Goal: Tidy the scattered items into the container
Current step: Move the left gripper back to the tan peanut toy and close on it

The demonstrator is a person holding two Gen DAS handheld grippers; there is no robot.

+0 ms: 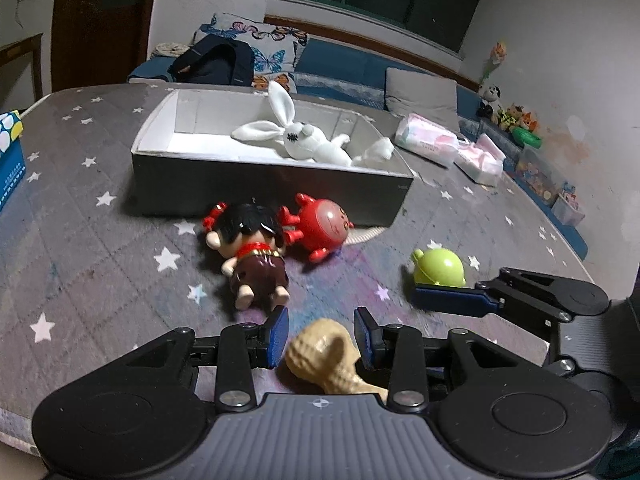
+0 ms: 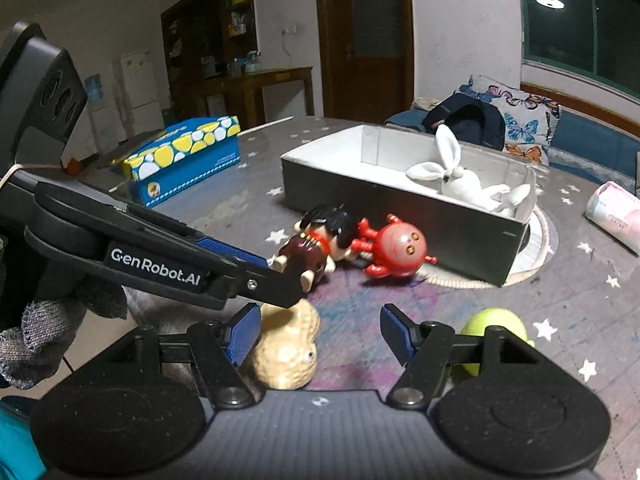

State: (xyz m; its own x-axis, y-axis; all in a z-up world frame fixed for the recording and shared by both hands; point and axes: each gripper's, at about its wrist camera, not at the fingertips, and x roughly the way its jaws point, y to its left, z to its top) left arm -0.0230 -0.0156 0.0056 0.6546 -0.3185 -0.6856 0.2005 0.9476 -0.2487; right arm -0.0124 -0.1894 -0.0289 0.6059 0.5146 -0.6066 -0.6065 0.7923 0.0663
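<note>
Left gripper (image 1: 320,334) open astride peanut toy (image 1: 326,356); right gripper (image 2: 316,332) open, empty; green toy (image 2: 496,328) half-hidden.

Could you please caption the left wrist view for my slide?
Left tool open around peanut toy; rabbit already boxed.

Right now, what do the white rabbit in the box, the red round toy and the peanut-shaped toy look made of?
White rabbit: soft plush fabric, matte, with limp floppy ears.
Red round toy: hard glossy plastic, judging by sharp highlights on its smooth shell.
Peanut-shaped toy: tan, dimpled, with a slight sheen; probably plastic or rubbery vinyl, the look leaves it open.
</note>
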